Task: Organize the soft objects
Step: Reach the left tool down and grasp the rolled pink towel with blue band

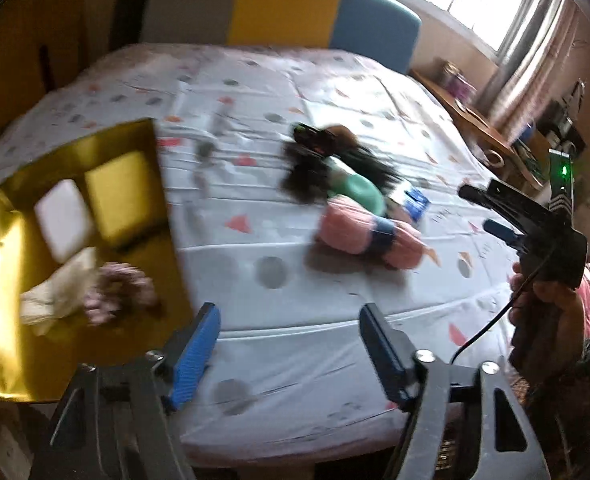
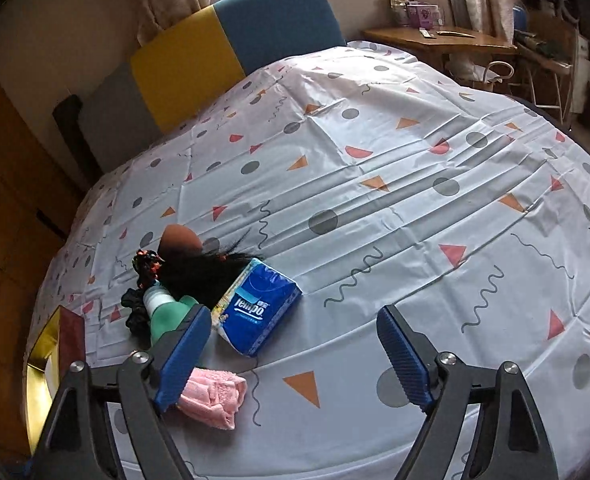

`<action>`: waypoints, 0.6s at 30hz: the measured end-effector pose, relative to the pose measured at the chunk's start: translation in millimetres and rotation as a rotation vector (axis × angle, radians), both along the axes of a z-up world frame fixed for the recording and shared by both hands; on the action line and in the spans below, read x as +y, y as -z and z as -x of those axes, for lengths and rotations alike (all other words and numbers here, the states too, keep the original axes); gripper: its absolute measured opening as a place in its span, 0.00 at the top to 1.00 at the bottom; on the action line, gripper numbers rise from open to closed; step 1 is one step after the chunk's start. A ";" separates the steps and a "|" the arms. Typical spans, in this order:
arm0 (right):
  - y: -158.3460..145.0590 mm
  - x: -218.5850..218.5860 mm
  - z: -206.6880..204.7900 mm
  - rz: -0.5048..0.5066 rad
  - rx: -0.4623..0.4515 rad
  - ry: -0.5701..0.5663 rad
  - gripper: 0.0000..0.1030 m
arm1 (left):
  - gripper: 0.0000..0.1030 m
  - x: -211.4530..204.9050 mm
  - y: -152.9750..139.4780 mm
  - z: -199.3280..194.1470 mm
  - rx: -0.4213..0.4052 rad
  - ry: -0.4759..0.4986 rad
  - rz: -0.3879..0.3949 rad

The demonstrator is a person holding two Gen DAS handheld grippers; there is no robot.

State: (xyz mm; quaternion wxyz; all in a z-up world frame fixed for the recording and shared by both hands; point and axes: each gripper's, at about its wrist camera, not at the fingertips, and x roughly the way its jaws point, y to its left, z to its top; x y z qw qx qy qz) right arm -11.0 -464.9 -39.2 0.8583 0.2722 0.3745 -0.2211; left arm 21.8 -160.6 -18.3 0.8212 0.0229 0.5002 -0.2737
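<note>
Since the pink towel at lower left is light and limp, the right gripper, jaws spread and empty, should pinch its bunched middle; the left gripper gapes empty too.

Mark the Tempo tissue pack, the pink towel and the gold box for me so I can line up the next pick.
Tempo tissue pack (image 2: 257,308): right wrist view, on its blue printed face.
Pink towel (image 2: 215,396): right wrist view, on the folded cloth's middle.
Gold box (image 1: 167,272): left wrist view, on its right-hand wall.
</note>
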 end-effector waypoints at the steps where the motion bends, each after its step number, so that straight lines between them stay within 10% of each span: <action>1: 0.3 -0.8 1.0 -0.006 -0.003 0.004 0.17 | 0.37 -12.2 4.2 -3.0 0.034 0.024 0.013; 18: -1.7 -16.6 9.6 -0.117 -0.080 0.036 0.15 | 0.31 -126.3 63.3 -62.7 0.316 -0.160 0.089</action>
